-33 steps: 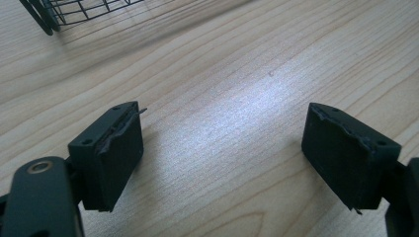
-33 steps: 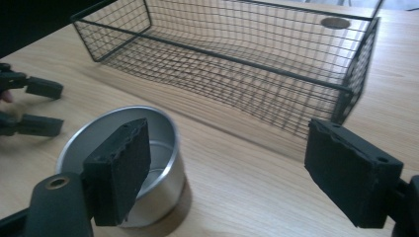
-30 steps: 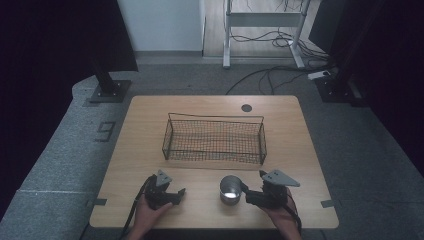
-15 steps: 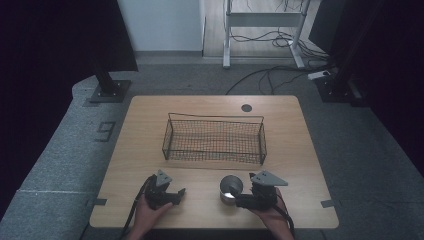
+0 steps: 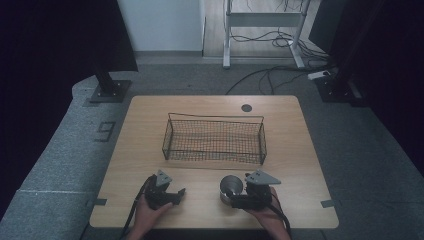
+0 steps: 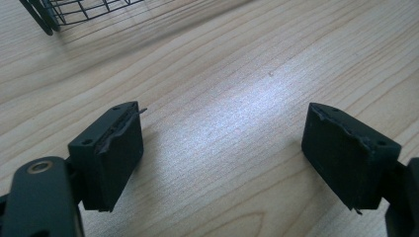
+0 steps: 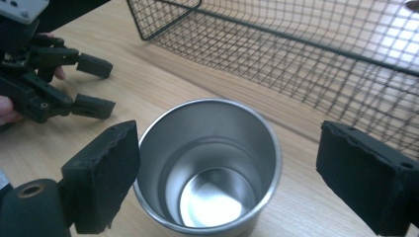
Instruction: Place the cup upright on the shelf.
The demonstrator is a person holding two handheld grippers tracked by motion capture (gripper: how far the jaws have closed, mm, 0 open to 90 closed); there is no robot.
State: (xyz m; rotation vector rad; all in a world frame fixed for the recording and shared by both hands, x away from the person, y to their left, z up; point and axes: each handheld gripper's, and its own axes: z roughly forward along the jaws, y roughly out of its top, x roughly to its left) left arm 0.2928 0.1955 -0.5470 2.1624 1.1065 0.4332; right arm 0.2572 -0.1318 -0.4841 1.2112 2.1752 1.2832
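Two grippers sit near the front edge of the table [image 5: 150, 115], each held in one of the person's hands. The right gripper [image 7: 232, 173] has its jaws spread wide, one on either side of a steel cup [image 7: 207, 165]; the jaw at the left of the right gripper view stands against or just beside the cup's rim, while the other jaw is well apart from it, so nothing is clamped. The cup stands upright and empty on the wood, its mouth open to the camera. In the high view the cup [image 5: 231, 186] lies just ahead of the right gripper [image 5: 239, 199], between the two hands and closer to the right one.

The left gripper [image 6: 222, 153] also has its jaws apart, with bare tabletop between them. In the high view it [image 5: 172, 196] rests at the front left, well apart from the cup, and the right gripper view shows it [image 7: 94, 86] beyond the cup with its two fingers open.

Farther back, a black wire basket [image 5: 215, 142] sits near the middle of the table, empty as far as can be seen. A dark round spot [image 5: 246, 107] marks the tabletop behind it.
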